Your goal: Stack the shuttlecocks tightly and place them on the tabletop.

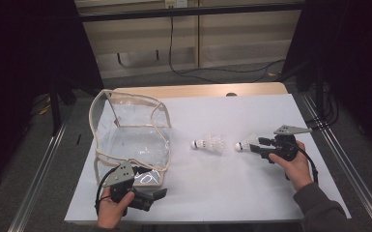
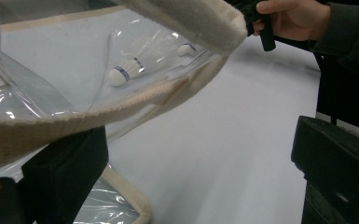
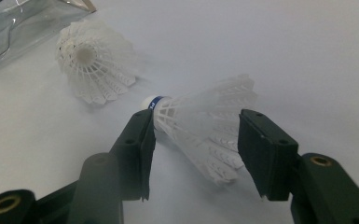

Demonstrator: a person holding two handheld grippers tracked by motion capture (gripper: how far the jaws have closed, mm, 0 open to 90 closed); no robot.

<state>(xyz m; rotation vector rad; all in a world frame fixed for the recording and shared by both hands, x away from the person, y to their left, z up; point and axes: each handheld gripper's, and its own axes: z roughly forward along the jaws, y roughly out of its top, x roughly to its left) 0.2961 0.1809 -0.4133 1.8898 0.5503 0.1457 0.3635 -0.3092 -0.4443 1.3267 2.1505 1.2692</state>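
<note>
High view. A bench (image 1: 251, 193) covered with a white sheet carries a clear plastic pouch with a cream fabric-tape edge (image 1: 130, 137), which serves here as the landmark.

Two white plastic shuttlecocks with blue-banded cork heads lie on the sheet to the right of the pouch. The nearer shuttlecock (image 1: 210, 143) lies just beside the pouch, apart from it, its head turned toward the pouch. The farther shuttlecock (image 1: 246, 143) lies beyond the first, well apart from the pouch, with its head likewise turned that way.

The right gripper (image 1: 265, 143) reaches from the far side toward the pouch, and the skirt of the farther shuttlecock lies at its tips.

Right gripper view. The two black jaws stand apart, one on each side of the farther shuttlecock's skirt (image 3: 205, 128). The left jaw is at the base of the skirt; a gap shows between the right jaw and the skirt. The jaws are spread and do not clamp the skirt. The nearer shuttlecock (image 3: 95, 63) lies ahead, its open skirt facing the camera.

Left gripper (image 1: 157, 193), at the near corner of the pouch. In the left gripper view the cream edge tape (image 2: 37, 126) crosses over the left jaw, while the right jaw stands far off: the jaws are wide apart, gripping nothing.
</note>
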